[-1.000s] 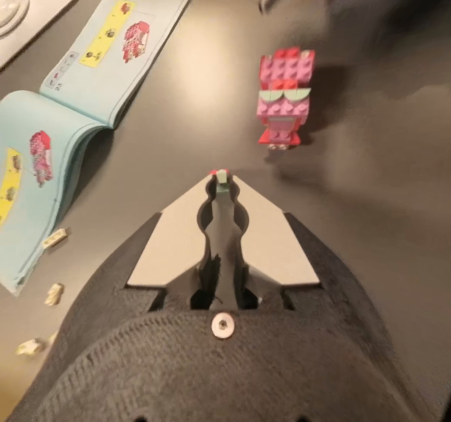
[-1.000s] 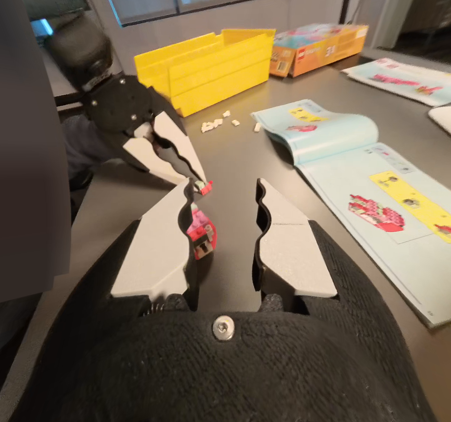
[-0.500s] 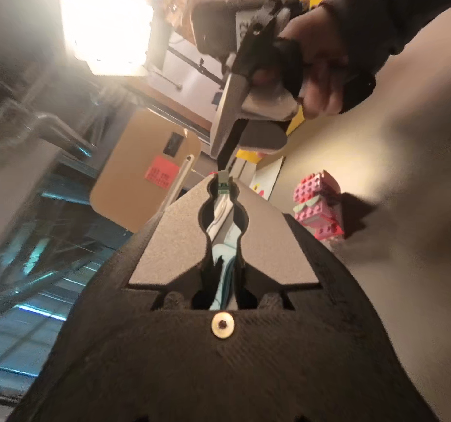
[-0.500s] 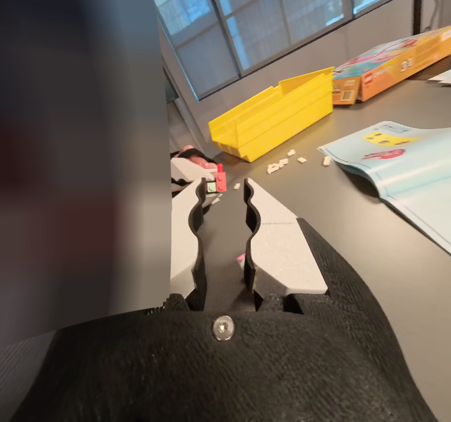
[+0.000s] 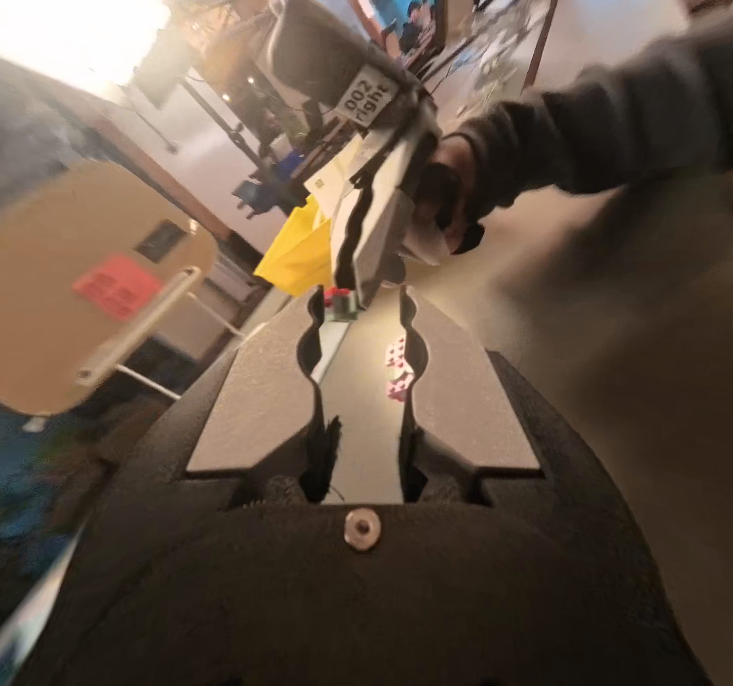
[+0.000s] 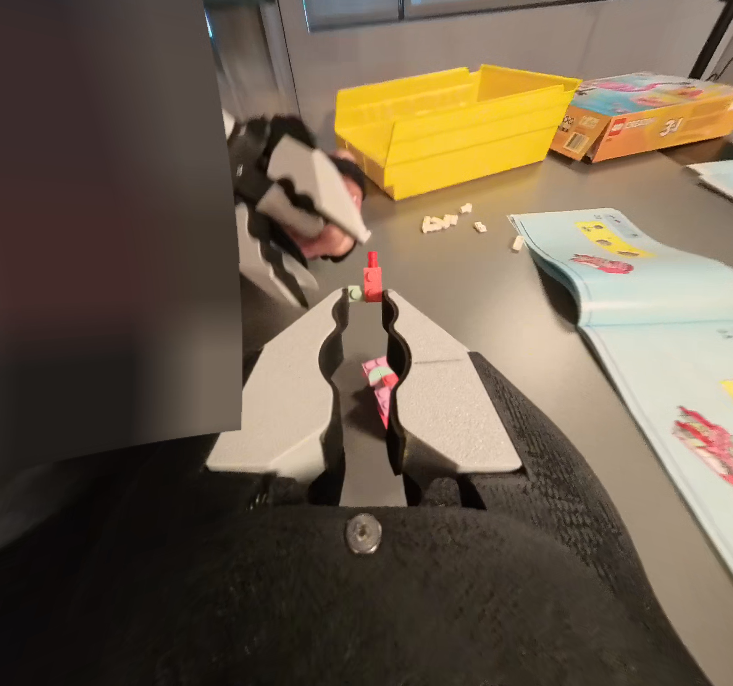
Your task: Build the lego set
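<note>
The small red and green brick piece [image 6: 371, 284] sits at the very tips of the right tongs [image 6: 365, 294]. The two fingers are closed on it, the pale green part against one pad and the red part against the other, and a red stud points out past the tips. The piece is in the air above the tabletop [image 6: 476, 310] and does not rest on it.

The left tongs [image 5: 359, 294] are open, with a clear gap between the fingers and nothing between the pads. In the left wrist view the same piece appears just beside the left fingertip, at about 11 o'clock from the gap, but it hangs from the right tongs, which come down from 12 o'clock. A hand [image 5: 448, 191] in a dark sleeve holds those tongs.

Below the right tongs, seen between its fingers, a pink brick model [image 6: 378, 381] lies on the tabletop. It is partly hidden by one finger.

Farther away in the right wrist view:
- A yellow bin [image 6: 456, 131] stands at 12 o'clock.
- An orange box [image 6: 642, 119] is beside the bin, at 1 o'clock.
- Some small white pieces [image 6: 440, 222] are scattered in front of the bin.
- An open light blue booklet [image 6: 634, 290] lies at 3 o'clock.

The left tongs are at 10 o'clock from the piece, near it but apart.
</note>
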Demonstrator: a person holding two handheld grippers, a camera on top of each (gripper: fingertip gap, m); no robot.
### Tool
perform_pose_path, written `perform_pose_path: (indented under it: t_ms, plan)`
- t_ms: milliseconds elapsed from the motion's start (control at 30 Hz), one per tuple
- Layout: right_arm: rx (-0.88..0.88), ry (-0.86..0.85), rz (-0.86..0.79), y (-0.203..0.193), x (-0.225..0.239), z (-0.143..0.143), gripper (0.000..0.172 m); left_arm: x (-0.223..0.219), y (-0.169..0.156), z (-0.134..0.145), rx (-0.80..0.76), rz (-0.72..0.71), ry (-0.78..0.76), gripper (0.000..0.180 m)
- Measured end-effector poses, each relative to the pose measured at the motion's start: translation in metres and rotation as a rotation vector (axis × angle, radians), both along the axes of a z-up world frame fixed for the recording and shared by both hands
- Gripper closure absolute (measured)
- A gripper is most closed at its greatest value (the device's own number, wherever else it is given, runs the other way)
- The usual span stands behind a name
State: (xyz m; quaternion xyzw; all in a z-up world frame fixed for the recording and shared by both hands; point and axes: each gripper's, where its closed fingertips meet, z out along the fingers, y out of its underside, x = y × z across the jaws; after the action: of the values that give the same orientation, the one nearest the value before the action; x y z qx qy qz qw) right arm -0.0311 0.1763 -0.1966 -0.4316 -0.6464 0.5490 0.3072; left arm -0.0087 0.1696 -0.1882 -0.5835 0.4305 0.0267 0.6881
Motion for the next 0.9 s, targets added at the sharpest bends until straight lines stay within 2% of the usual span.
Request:
perform_pose_path:
  t_ms: [33,100,167,300,500,667,767,800,900]
  plan:
    - [0.063,-0.008,0.004,-0.001,0.002,-0.005,0.157,-0.002,-0.001,0.003,-0.046,-0.020,-0.067,0.142]
    - [0.167,-0.022,0.026,-0.006,0.004,-0.013,0.157,-0.007,-0.002,0.004,-0.155,-0.056,-0.166,0.144]
    - [0.240,-0.026,0.044,-0.009,0.005,-0.020,0.157,-0.009,-0.001,-0.004,-0.297,-0.091,-0.199,0.149]
    - [0.340,-0.042,0.070,-0.015,0.005,-0.032,0.157,-0.014,0.000,-0.028,-0.498,-0.114,-0.126,0.156]
    - [0.405,-0.074,0.076,-0.016,0.003,-0.045,0.157,-0.008,-0.005,-0.044,-0.545,-0.154,0.012,0.172]
    - [0.414,-0.087,0.057,-0.015,-0.002,-0.050,0.157,-0.010,-0.004,-0.051,-0.598,-0.144,0.027,0.173]
    - [0.354,-0.046,0.008,-0.008,-0.005,-0.038,0.121,-0.021,0.002,-0.049,-0.584,-0.088,0.006,0.174]
    - [0.332,-0.044,-0.011,-0.002,-0.003,-0.036,0.114,-0.026,0.004,-0.049,-0.582,-0.068,-0.012,0.173]
    - [0.283,-0.041,-0.041,0.013,0.003,-0.036,0.115,-0.038,0.004,-0.048,-0.599,-0.051,-0.095,0.173]
